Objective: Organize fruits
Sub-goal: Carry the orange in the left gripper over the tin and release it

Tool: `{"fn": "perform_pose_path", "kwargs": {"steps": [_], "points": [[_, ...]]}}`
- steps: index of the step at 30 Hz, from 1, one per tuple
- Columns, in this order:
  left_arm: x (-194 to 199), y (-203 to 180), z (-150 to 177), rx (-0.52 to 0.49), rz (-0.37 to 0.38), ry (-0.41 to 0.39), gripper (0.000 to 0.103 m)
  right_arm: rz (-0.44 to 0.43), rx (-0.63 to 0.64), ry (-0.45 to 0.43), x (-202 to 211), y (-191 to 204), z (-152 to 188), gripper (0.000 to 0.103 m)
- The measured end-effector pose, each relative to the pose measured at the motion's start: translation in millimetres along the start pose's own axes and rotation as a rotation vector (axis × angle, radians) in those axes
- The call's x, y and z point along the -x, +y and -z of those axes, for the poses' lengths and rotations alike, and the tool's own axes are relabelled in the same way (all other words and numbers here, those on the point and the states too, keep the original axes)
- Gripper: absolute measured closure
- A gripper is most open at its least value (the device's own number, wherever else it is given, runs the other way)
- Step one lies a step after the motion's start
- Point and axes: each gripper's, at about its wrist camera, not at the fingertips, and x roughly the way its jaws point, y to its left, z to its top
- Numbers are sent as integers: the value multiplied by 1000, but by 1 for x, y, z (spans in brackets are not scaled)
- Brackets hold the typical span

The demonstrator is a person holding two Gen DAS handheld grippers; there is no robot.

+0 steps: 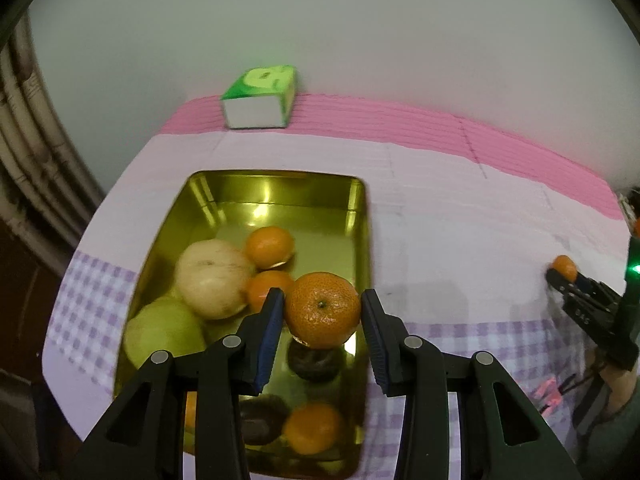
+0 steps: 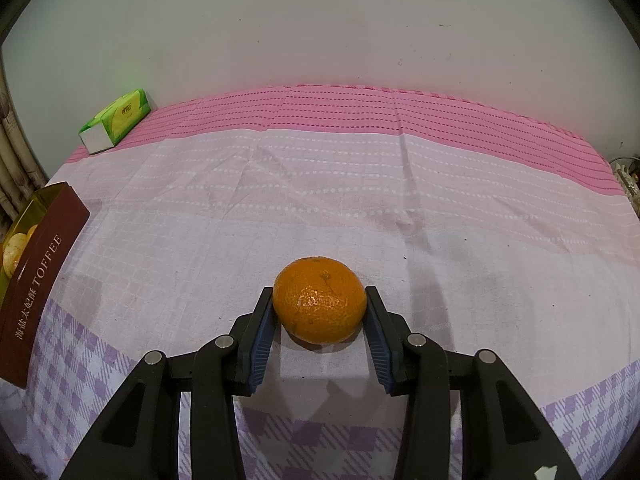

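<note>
My left gripper is shut on a tangerine and holds it over the right side of a gold tin. Inside the tin lie a pale round fruit, a green apple, several tangerines and two dark fruits. My right gripper is shut on a second tangerine, which sits on the tablecloth. The left wrist view also shows that right gripper at the far right with its tangerine.
A green tissue pack lies at the back left by the wall. In the right wrist view the tin's brown side, lettered TOFFEE, stands at the left edge. A pink and lilac checked cloth covers the table.
</note>
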Motion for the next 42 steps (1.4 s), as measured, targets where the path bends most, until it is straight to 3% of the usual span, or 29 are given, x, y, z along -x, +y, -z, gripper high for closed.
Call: {"fn": "perform_pose_path", "kwargs": {"steps": [26, 42], "points": [[-38, 38, 25, 62, -71, 125, 63, 6, 9, 1, -1, 1, 0, 61], [-44, 38, 26, 47, -84, 138, 62, 9, 15, 2, -2, 1, 0, 61]]}}
